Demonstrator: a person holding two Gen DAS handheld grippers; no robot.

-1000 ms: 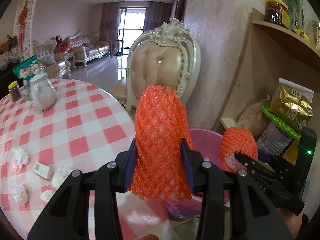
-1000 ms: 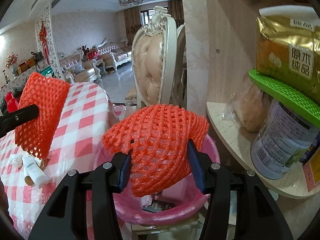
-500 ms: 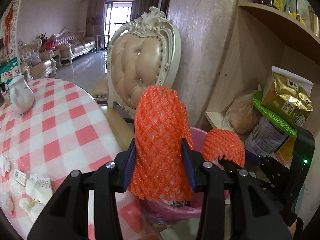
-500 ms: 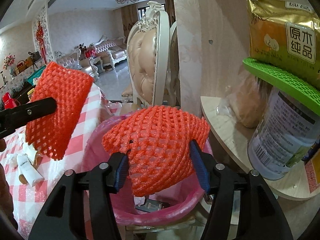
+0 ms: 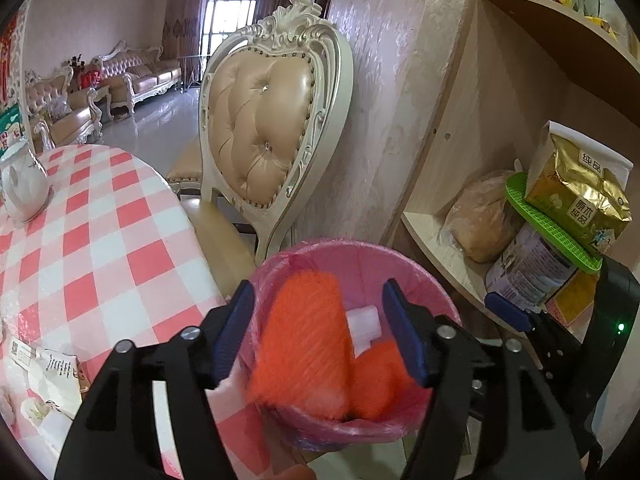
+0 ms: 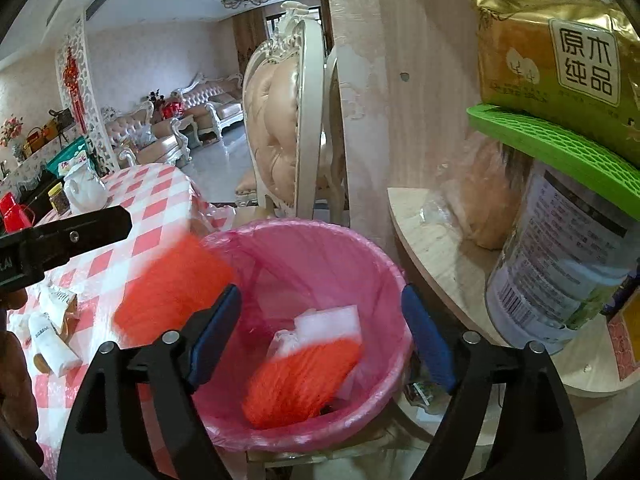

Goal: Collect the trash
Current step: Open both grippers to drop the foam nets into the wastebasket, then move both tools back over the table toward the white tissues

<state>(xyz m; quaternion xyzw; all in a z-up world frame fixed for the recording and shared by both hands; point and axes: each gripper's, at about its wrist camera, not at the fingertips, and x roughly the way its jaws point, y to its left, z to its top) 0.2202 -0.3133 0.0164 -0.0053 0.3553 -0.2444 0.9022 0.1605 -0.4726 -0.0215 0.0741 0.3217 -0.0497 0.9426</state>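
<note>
A pink-lined trash bin (image 5: 404,256) (image 6: 384,276) stands between the table and the shelf. My left gripper (image 5: 318,330) is open above it; a blurred orange foam net (image 5: 304,344) (image 6: 172,284) is falling from it at the bin's rim. My right gripper (image 6: 322,336) is open over the bin too; a second orange foam net (image 6: 300,380) (image 5: 380,380) lies inside beside white foam scraps (image 6: 324,328). The right gripper also shows in the left wrist view (image 5: 516,316).
The red-checked table (image 5: 100,240) holds white wrappers (image 5: 52,376) (image 6: 52,336) and a white teapot (image 5: 20,188). An ornate chair (image 5: 272,132) stands behind the bin. The wooden shelf (image 6: 440,248) at right carries a tin (image 6: 560,264), a bagged loaf and a gold packet (image 6: 560,60).
Both grippers opened over the bin. The right one's net dropped inside; the left one's net is falling, blurred. The left gripper moved right toward the bin.
</note>
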